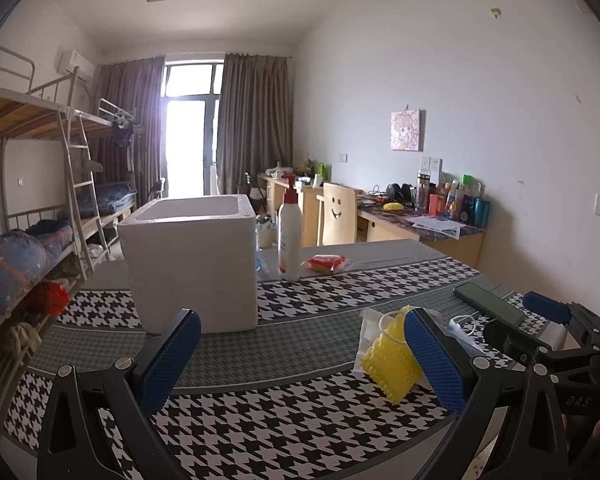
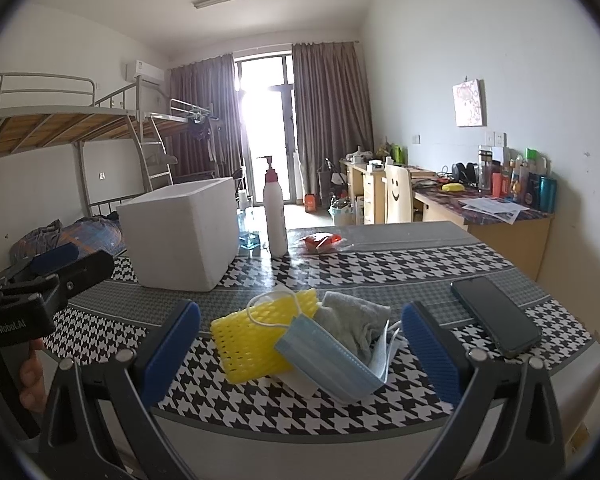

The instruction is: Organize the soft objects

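Both grippers hanging spread w/ nothing between the pads: right gripper [image 2: 300, 340] is facing the soft pile, yellow foam net [image 2: 252, 340], mask [image 2: 323, 360] & grey cloth [image 2: 351, 320] lying just ahead on the tabletop [image 2: 379, 268]. Left gripper [image 1: 300, 356] is waiting beside it; white foam box [image 1: 192, 264] is sitting further ahead, prob. the drop spot.

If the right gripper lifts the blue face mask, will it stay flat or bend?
The blue face mask is already folded and sagging over the pile, so it will probably droop. It looks thin, likely very light. Its ear loop lies across the yellow foam net, so it may snag and drag that along.
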A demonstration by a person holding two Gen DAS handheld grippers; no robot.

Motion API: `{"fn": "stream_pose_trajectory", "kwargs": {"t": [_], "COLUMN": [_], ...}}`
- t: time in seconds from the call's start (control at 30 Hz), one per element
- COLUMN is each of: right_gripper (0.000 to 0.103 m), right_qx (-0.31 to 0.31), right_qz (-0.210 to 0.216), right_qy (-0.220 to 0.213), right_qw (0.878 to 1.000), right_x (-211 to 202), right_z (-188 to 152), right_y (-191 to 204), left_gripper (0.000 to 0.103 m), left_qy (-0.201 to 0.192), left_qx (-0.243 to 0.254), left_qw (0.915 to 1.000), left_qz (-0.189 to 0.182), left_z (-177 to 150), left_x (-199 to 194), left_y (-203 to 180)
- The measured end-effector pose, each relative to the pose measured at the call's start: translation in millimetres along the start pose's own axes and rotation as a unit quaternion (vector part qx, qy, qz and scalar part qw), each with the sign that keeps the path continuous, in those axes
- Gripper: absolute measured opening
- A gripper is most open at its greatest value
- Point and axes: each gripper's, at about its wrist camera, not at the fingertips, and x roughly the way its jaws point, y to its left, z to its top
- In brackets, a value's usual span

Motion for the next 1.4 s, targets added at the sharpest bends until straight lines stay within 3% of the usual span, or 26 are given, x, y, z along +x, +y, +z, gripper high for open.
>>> {"fn": "stream_pose_trajectory", "kwargs": {"t": [0.6,1.4], "right_gripper": [0.102,0.102], "right_qx": [0.002,0.009], "right_qz": [-0.004,-0.017], "right_qy": [0.011,0.054], "right_qw": [1.0,0.998], "right_x": [9,28], "right_z": [-2,-16], "right_y": [-1,-20], "left_gripper": [0.102,0.102], "left_qy": [0.017,0.083], "left_qx": [0.001,0.01], "left_qw": [0.9998,0.9955], "left_qz": [-0.008,-0.046], "left_z": [-3,-15], "left_x": [11,57], "left_y": [-1,-18]}}
